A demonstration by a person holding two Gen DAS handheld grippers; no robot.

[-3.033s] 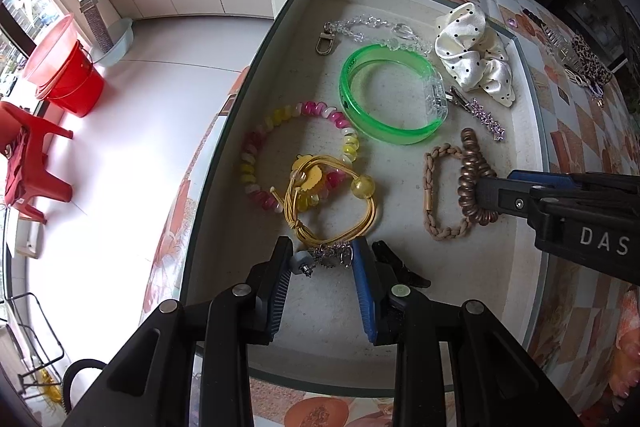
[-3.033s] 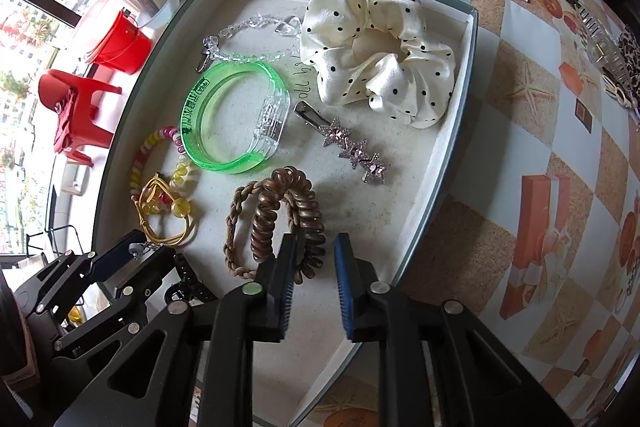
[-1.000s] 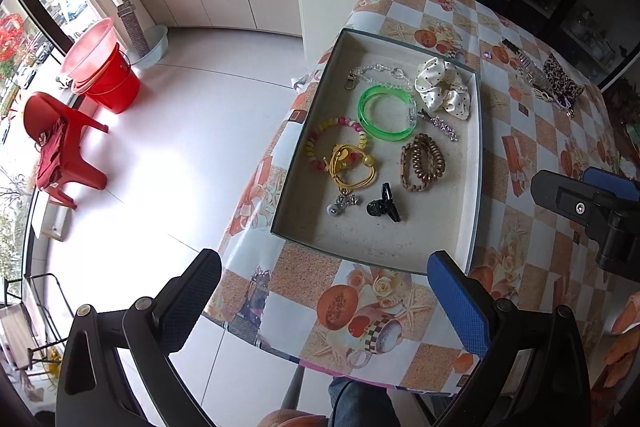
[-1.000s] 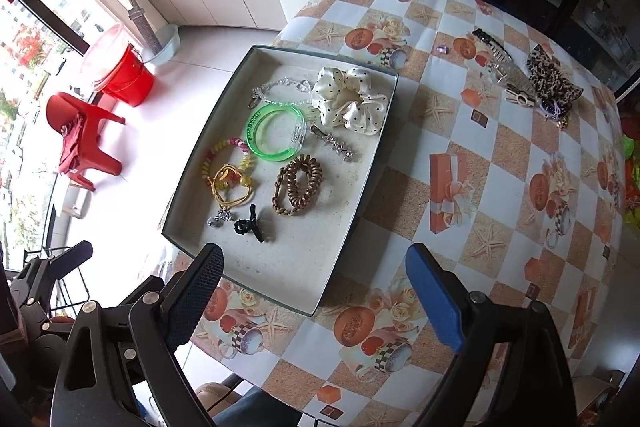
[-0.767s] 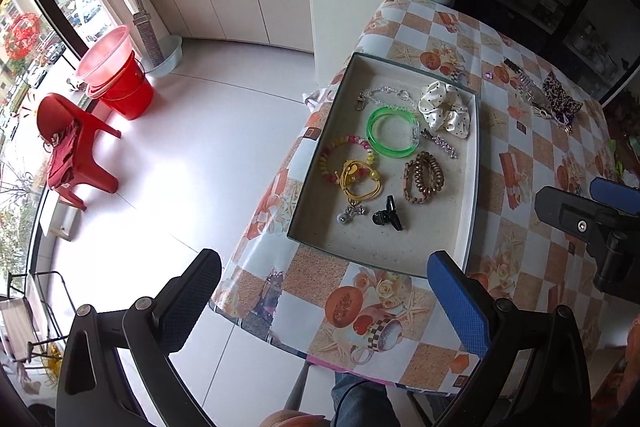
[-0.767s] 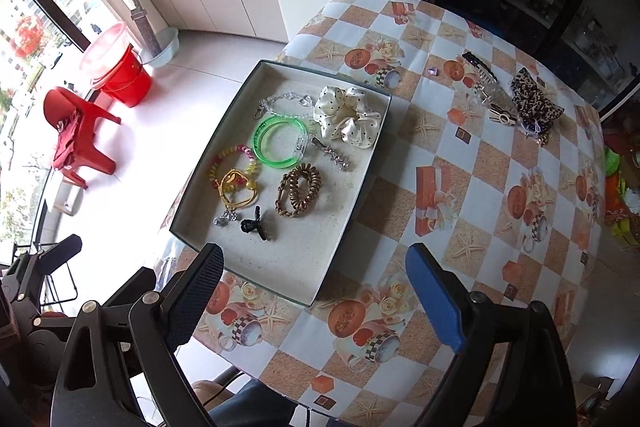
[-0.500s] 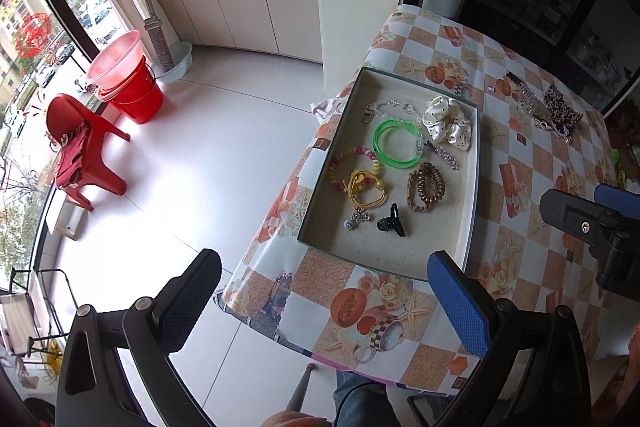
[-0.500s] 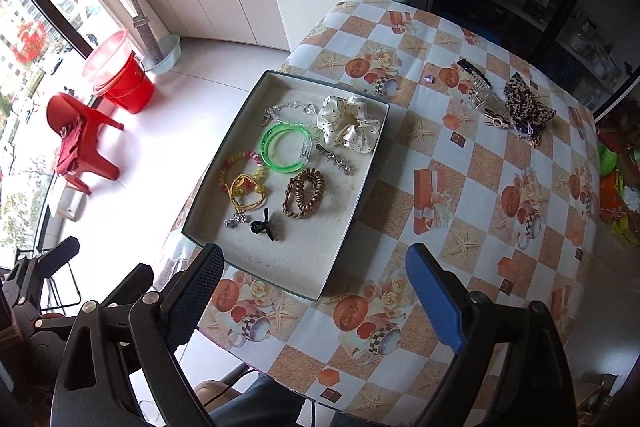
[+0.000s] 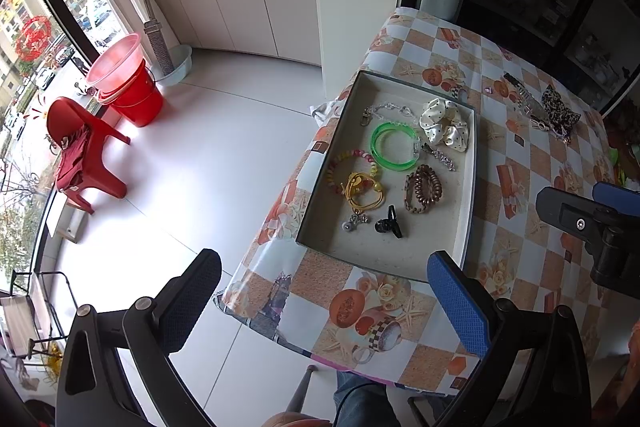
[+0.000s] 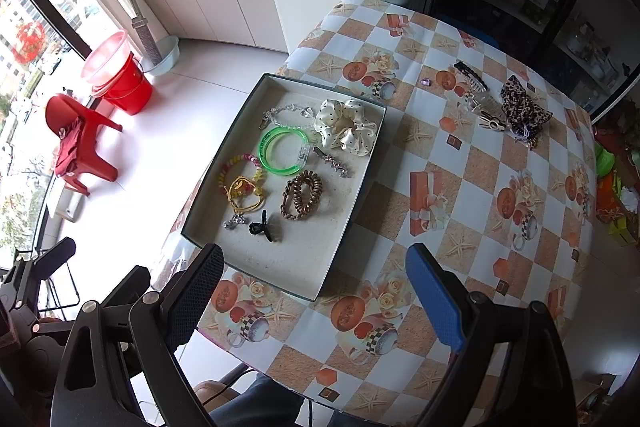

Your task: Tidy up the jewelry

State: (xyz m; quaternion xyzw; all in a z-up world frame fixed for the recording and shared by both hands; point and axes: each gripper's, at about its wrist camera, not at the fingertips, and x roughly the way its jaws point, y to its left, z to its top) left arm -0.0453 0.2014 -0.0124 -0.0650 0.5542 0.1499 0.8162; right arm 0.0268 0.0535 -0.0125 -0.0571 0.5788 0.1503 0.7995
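Jewelry is lying sorted in the shallow tray (image 10: 362, 195), which is sitting on the bench (image 10: 472, 155) with its long axis running from about 1 o'clock to 7 o'clock in the right wrist view. Inside, a polka-dot scrunchie (image 10: 346, 131), green bangle (image 10: 284, 151), spiral hair tie (image 10: 302, 193), beaded bracelet (image 10: 240, 169), starred hair clip (image 10: 332, 161) and black claw clip (image 10: 262, 225) are resting apart from one another. By my judgement most of the sorting is done; a cluster of clips and a leopard-print piece (image 10: 520, 107) is waiting outside, toward 2 o'clock. Left tongs (image 9: 324, 301) and right tongs (image 10: 316, 291) are both hanging spread wide and empty above the near edge.
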